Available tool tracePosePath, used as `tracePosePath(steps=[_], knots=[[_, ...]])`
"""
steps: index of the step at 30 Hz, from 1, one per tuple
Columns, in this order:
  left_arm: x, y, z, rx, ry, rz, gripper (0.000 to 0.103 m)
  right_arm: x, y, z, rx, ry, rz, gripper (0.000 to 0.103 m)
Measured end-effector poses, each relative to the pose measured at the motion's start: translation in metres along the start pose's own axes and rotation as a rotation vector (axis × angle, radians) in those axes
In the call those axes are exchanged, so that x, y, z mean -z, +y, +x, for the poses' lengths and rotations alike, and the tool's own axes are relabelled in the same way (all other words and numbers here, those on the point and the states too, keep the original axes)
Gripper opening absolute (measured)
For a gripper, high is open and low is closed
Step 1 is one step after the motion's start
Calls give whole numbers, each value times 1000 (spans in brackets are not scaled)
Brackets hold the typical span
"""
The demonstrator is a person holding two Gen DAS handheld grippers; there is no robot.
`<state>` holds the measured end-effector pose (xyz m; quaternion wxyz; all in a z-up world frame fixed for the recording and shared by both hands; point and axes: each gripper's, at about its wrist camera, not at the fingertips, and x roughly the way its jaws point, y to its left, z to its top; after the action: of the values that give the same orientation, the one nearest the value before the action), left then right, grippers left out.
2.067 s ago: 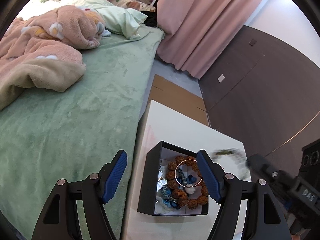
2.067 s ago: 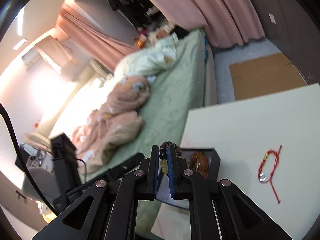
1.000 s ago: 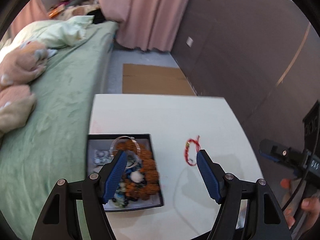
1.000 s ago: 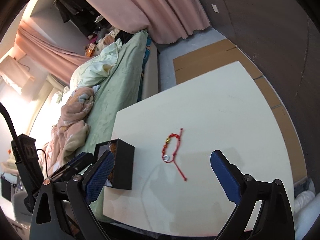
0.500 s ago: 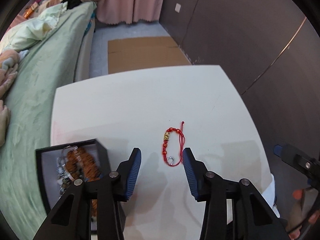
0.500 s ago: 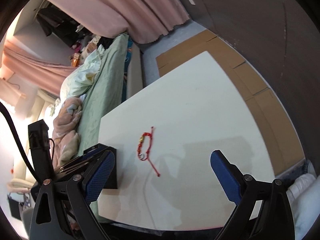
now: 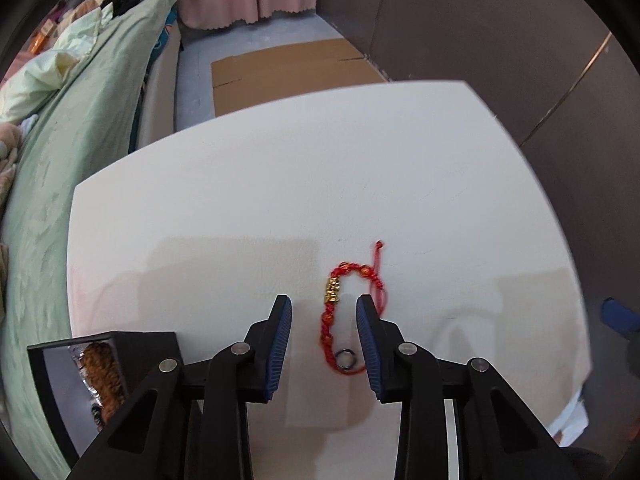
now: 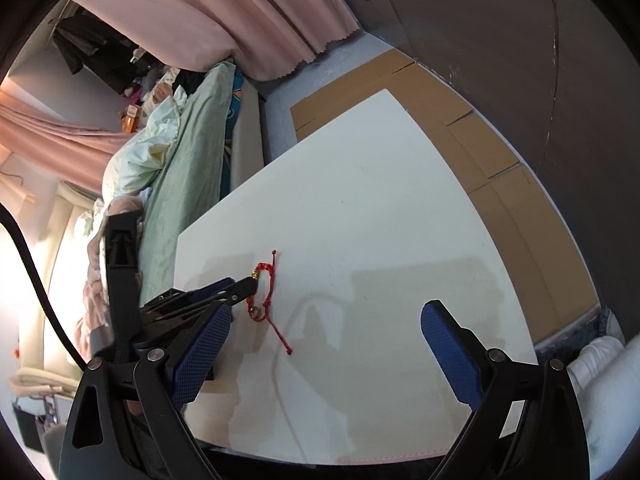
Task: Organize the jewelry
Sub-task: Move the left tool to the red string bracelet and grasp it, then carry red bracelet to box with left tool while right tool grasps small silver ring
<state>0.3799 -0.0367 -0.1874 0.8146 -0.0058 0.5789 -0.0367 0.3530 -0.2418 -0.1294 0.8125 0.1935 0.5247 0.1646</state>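
Note:
A red cord bracelet [image 7: 340,312] with gold beads and a small metal ring lies on the white table [image 7: 280,184]. My left gripper [image 7: 324,312] is open, low over the table, its blue pads on either side of the bracelet, not touching it. The bracelet also shows in the right wrist view [image 8: 266,292], with the left gripper's fingers [image 8: 224,292] reaching it from the left. My right gripper [image 8: 326,320] is wide open and empty, above the table to the bracelet's right. The black jewelry box [image 7: 100,368] holding brown beads stands at the table's left front.
A bed with a green sheet [image 7: 60,140] runs along the table's left side. Flat cardboard [image 7: 288,64] lies on the floor beyond the table. A dark wall [image 7: 500,40] stands to the right. Pink curtains [image 8: 240,8] hang at the back.
My left gripper has swung right from the box, dropped toward the bracelet and narrowed its jaws around it. My right gripper let go of the beaded piece, opened wide and pulled back.

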Motion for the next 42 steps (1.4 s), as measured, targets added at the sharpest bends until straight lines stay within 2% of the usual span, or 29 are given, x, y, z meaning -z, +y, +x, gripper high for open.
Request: tracePosePath(steps=[5, 6, 7, 10, 15, 22, 28, 36, 38, 42], knots=[[5, -5, 2, -45, -34, 39, 30, 0, -1, 0, 3, -6, 1, 97], [6, -6, 1, -42, -37, 42, 23, 0, 0, 1, 6, -2, 0, 97], [7, -7, 1, -41, -41, 49, 7, 0, 0, 3, 8, 1, -2, 97], [10, -7, 0, -31, -45, 52, 7, 2, 5, 7, 19, 10, -12, 97], [9, -6, -9, 29, -71, 40, 7, 4, 3, 11, 35, 21, -17, 97], [9, -5, -55, 167, -159, 2, 7, 2, 6, 15, 53, 25, -25, 97], [10, 6, -90, 240, -223, -44, 7, 4, 12, 16, 45, 21, -52, 96], [21, 41, -127, 266, -313, -127, 7, 8, 30, 37, -9, 92, -123, 74], [25, 52, -130, 264, -326, -152, 7, 9, 36, 46, -27, 120, -130, 66], [33, 74, -136, 259, -343, -202, 7, 12, 50, 62, -33, 160, -153, 60]])
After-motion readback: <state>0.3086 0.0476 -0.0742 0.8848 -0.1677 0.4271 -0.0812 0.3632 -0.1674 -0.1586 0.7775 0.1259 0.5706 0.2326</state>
